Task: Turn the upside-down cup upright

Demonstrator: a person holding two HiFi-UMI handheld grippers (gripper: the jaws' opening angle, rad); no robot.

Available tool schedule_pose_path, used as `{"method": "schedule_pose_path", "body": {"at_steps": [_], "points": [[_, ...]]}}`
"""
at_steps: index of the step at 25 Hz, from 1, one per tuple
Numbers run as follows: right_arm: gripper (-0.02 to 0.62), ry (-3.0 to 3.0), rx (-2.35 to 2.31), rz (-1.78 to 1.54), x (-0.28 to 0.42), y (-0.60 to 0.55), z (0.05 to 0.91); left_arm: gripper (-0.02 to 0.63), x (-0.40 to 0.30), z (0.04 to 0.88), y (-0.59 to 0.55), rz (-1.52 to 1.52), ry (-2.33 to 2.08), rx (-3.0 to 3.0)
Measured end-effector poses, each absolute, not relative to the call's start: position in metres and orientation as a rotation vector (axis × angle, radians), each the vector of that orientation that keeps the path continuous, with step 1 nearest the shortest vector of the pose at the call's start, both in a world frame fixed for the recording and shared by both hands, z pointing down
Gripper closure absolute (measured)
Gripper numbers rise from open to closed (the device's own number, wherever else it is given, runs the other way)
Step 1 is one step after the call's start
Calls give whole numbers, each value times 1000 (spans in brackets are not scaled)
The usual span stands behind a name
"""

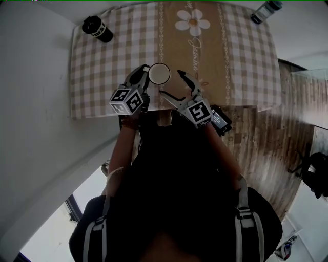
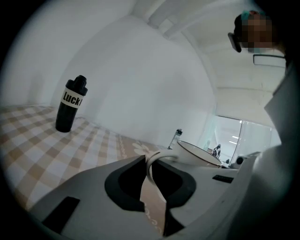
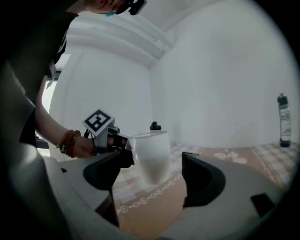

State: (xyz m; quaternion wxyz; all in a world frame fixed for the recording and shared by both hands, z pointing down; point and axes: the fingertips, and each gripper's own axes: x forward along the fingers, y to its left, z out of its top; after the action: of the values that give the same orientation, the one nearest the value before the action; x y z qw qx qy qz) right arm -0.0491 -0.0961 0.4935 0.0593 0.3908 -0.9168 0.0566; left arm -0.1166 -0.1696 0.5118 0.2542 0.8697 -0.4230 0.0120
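White cup (image 1: pixel 159 74): we see it mouth-up over the brown middle strip of the cloth (image 1: pixel 102 77), toward the 6 o'clock edge of the tabletop (image 1: pixel 256 97). In the right gripper view its base seems to hang clear of the cloth.
Handle (image 2: pixel 158 158): a thin white loop on the side of the cup that faces 8 o'clock.
Left tongs (image 1: pixel 144 75): clamped on the handle, which we see pinched between the two dark pads in the left gripper view. They reach in from 8 o'clock of the cup.
Right tongs (image 1: pixel 171 83): the jaws stand wide apart with the cup in the gap between them, and neither pad touches it. They come in from 5 o'clock.
Left hand (image 3: pixel 82 145): it shows in the right gripper view with a bead bracelet at the wrist, behind the marker cube (image 3: pixel 99 123).
Cloth pattern: beige and white check, with a white flower (image 1: pixel 192 21) on the brown strip at 1 o'clock of the cup.
Black bottle (image 1: pixel 97 29): upright at the 10 o'clock corner of the tabletop, well apart from the cup.
Small bottle (image 1: pixel 266 11): at the 2 o'clock corner, also well apart.
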Motion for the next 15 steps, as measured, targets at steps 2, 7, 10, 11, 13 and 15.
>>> {"method": "schedule_pose_path", "body": {"at_steps": [2,7,10,11,13,15], "points": [[178,-2784,1147,161,-54,-95,494,560,-109,495,-164,-7,-1094,2390],[169,-2819,1114,7,-63,-99,475,560,-83,465,-144,7,-928,2519],[160,-2819,1058,-119,-69,-96,468,561,-70,466,-133,89,-828,2607],[160,-2823,1031,-141,-72,-93,467,561,-67,467,-129,110,-798,2625],[160,-2837,979,-177,-79,-87,466,561,-62,470,-123,137,-743,2642],[170,-2854,953,-213,-82,-84,463,563,-59,471,-120,142,-717,2646]]}}
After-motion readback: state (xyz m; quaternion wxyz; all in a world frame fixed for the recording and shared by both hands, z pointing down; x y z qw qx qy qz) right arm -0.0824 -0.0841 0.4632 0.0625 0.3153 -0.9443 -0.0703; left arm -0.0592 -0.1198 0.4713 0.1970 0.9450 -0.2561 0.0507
